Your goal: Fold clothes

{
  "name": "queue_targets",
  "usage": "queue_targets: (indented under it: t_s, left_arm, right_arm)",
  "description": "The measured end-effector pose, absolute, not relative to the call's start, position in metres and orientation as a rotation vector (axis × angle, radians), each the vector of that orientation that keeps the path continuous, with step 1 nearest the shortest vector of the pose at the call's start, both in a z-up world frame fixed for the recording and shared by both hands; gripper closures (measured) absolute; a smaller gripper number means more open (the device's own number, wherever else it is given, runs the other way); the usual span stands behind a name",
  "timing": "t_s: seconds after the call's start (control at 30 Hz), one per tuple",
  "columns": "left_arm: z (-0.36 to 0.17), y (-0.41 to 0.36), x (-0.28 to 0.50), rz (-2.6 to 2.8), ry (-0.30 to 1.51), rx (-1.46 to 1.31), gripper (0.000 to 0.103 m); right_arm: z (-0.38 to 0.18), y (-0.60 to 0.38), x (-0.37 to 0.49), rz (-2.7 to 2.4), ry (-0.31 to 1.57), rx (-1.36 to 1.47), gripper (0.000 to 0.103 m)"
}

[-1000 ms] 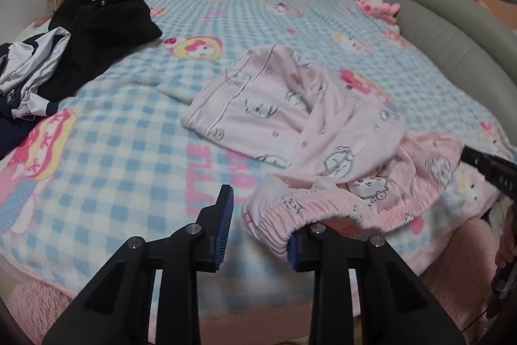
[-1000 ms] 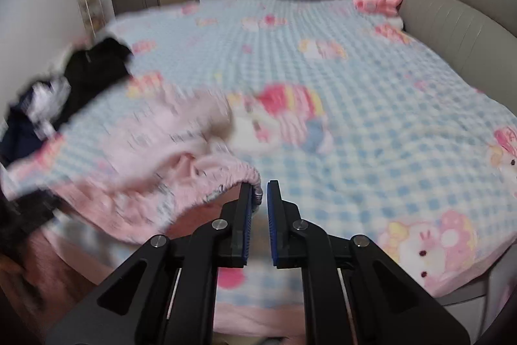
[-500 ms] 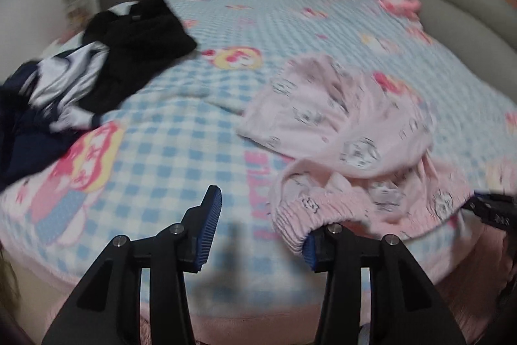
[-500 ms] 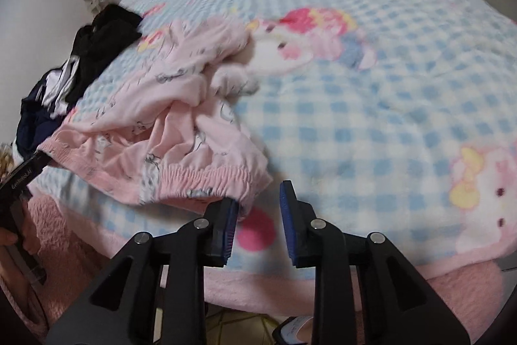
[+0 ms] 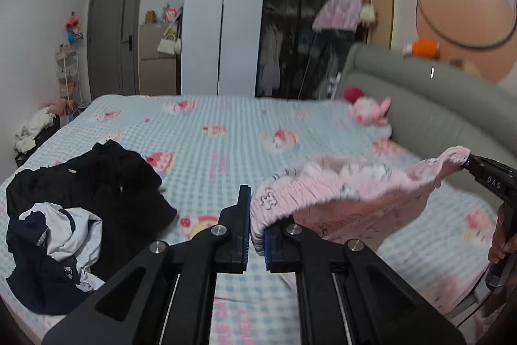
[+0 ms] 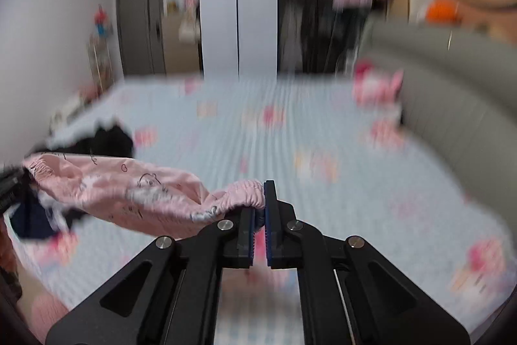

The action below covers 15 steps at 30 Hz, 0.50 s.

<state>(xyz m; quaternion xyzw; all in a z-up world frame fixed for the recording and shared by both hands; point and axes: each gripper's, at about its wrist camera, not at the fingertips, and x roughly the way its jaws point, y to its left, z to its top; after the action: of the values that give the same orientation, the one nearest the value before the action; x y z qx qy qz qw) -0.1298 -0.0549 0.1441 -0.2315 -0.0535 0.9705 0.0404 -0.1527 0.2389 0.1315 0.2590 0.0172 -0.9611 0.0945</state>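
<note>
A dark clothes pile [image 5: 80, 225] is seen on the left of the checked bed [image 5: 226, 131], clear of the pink pajama pants [image 5: 349, 193], which are held stretched above it by the elastic waistband, pinched at either end by the nearly closed left gripper [image 5: 257, 231] and right gripper [image 6: 259, 219].
</note>
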Motion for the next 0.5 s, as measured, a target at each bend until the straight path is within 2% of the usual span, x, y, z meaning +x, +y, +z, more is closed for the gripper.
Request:
queue_targets:
  t_s: [0.07,0.13,0.27,0.37,0.47,0.5]
  left_arm:
    - [0.133,-0.061,-0.116,2.960,-0.195,-0.749,0.095]
    - [0.095,-0.065,-0.109,2.919,-0.230,-0.876,0.094]
    - [-0.013,-0.069,-0.102,2.774,-0.294,-1.239,0.093]
    - [-0.100,-0.061,-0.097,2.630,-0.245,-1.557,0.092]
    - [-0.140,-0.051,-0.089,2.571,-0.166,-1.690,0.091]
    - [-0.143,-0.047,-0.086,2.584,-0.124,-1.684,0.082]
  right_arm:
    - [0.172,0.241,-0.150,-2.877,0.056,0.656,0.100]
    - [0.158,0.238,-0.138,-2.840,0.077,0.709,0.100]
    - [0.062,0.239,-0.115,-2.734,0.085,0.963,0.100]
    - [-0.031,0.248,-0.100,-2.621,0.000,1.243,0.100]
    - [-0.105,0.263,-0.086,-2.522,-0.136,1.464,0.099]
    - [-0.118,0.268,-0.081,-2.511,-0.169,1.502,0.099]
